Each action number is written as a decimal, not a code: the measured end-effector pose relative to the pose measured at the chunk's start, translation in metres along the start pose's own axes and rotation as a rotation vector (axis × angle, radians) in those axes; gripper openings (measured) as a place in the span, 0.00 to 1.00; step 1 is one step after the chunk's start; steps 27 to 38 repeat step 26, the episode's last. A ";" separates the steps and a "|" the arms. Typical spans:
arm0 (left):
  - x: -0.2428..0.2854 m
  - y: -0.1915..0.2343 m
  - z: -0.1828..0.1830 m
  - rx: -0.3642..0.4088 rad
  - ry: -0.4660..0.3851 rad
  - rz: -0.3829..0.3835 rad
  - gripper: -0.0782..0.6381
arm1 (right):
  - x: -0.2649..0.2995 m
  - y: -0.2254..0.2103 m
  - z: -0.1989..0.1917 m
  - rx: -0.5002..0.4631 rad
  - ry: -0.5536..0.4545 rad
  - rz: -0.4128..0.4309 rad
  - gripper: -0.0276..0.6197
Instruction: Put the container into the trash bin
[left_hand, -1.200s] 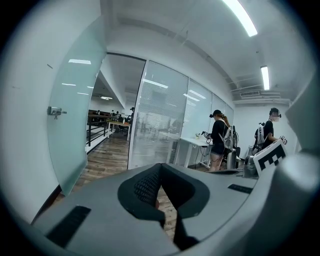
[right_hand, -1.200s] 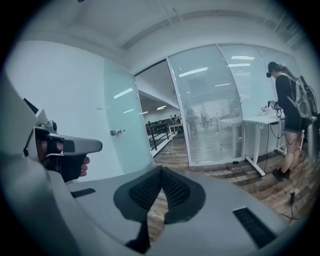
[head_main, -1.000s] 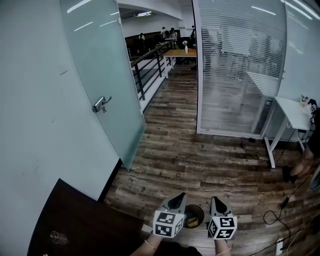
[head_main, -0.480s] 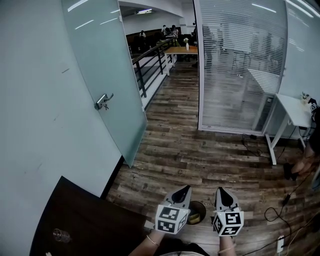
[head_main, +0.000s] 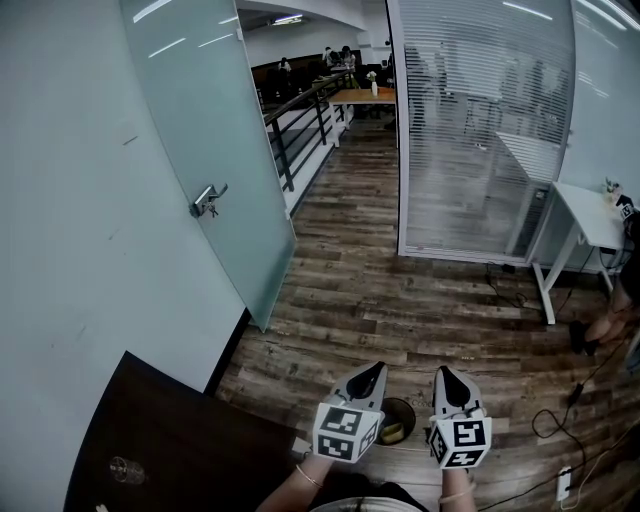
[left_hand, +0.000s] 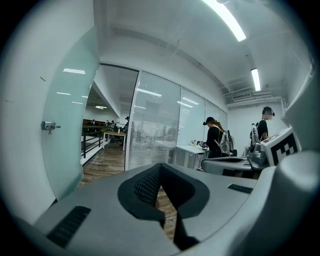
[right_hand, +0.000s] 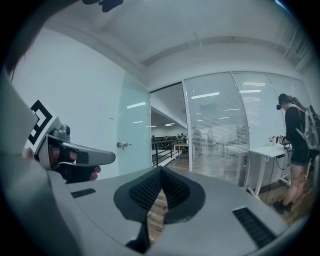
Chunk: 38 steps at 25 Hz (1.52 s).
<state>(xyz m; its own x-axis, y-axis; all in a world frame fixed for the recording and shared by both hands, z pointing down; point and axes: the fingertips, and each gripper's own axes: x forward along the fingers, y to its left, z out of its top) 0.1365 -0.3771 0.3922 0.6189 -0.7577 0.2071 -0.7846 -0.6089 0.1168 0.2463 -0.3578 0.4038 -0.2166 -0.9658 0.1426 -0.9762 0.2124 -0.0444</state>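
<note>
A small round dark trash bin (head_main: 398, 410) stands on the wooden floor at the bottom of the head view. Something yellowish (head_main: 391, 431) lies inside it; I cannot tell what it is. My left gripper (head_main: 372, 371) hangs just left of the bin and my right gripper (head_main: 443, 372) just right of it, both above its rim. In the left gripper view the left gripper (left_hand: 160, 166) has its pads meeting with nothing between them. The right gripper (right_hand: 161, 170) looks the same in its own view, shut and empty.
A dark table (head_main: 170, 440) with a small clear glass (head_main: 124, 469) fills the lower left. A frosted glass door (head_main: 215, 150) stands open at left, a blinds-covered glass partition (head_main: 480, 130) ahead. A white desk (head_main: 588, 226), floor cables (head_main: 560, 415) and a person's foot (head_main: 590, 335) are at right.
Both grippers have risen a little and drawn slightly apart over the bin. The head view has shifted slightly; the bin stays between them.
</note>
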 end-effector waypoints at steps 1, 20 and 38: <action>0.000 0.000 0.001 0.002 -0.001 -0.001 0.13 | 0.000 0.000 0.001 -0.001 -0.001 0.000 0.05; -0.011 -0.003 0.003 0.006 -0.015 -0.008 0.13 | -0.010 0.003 0.005 -0.008 -0.015 -0.011 0.05; -0.019 0.003 0.001 0.006 -0.017 -0.014 0.13 | -0.011 0.013 0.004 -0.009 -0.019 -0.017 0.05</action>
